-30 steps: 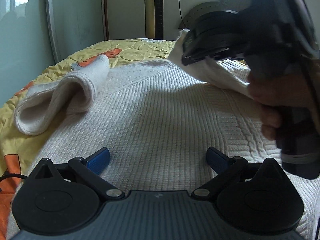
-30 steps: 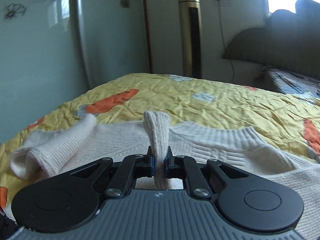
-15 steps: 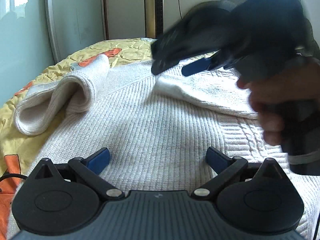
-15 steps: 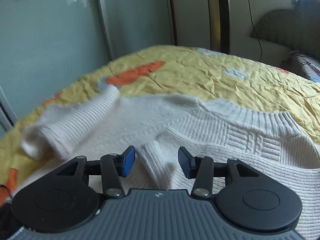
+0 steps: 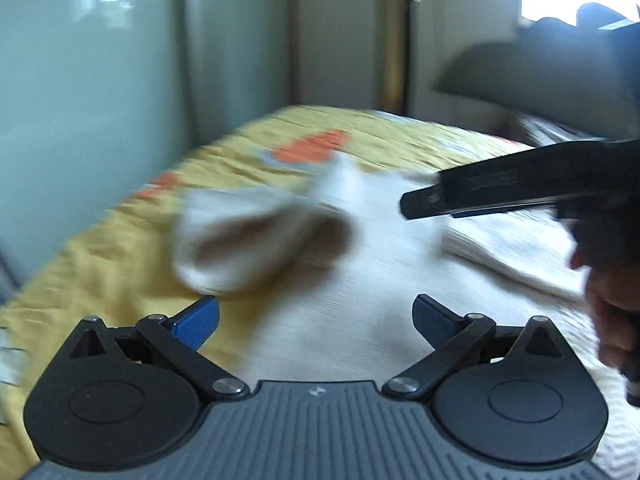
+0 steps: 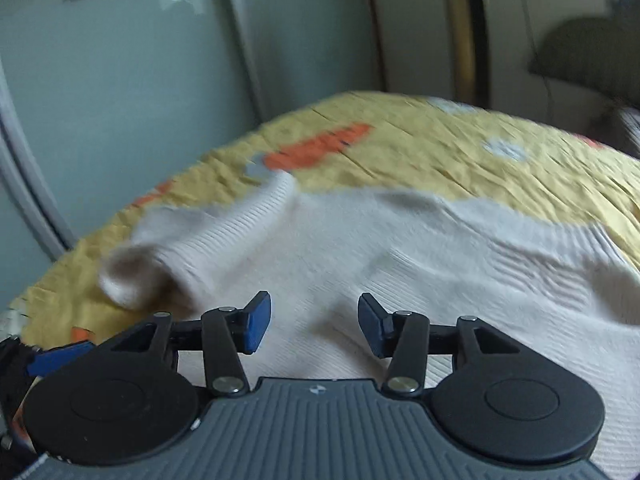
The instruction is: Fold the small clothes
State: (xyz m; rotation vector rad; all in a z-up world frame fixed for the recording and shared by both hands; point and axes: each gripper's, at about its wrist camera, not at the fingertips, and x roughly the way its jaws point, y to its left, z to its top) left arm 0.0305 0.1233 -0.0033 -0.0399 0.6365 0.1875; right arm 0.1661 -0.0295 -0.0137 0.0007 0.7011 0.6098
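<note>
A cream knit sweater (image 5: 360,312) lies spread on the yellow bedspread (image 5: 100,264). Its left sleeve (image 5: 256,240) is bunched in a loose roll at the left; it also shows in the right wrist view (image 6: 208,252). The right sleeve (image 5: 516,256) lies folded across the sweater body. My left gripper (image 5: 316,320) is open and empty, low over the sweater's left side. My right gripper (image 6: 314,326) is open and empty over the sweater body (image 6: 400,280); in the left wrist view it hangs at the right (image 5: 440,200). Both views are motion-blurred.
A pale green glass wardrobe door (image 6: 120,80) stands to the left of the bed. A gold tower fan (image 6: 468,28) stands at the far wall. A dark headboard (image 5: 540,68) is at the back right. The bed's left edge (image 5: 24,292) is close.
My right gripper opened and let go of the right sleeve, which now lies on the sweater body. Both grippers have swung left toward the bunched left sleeve.
</note>
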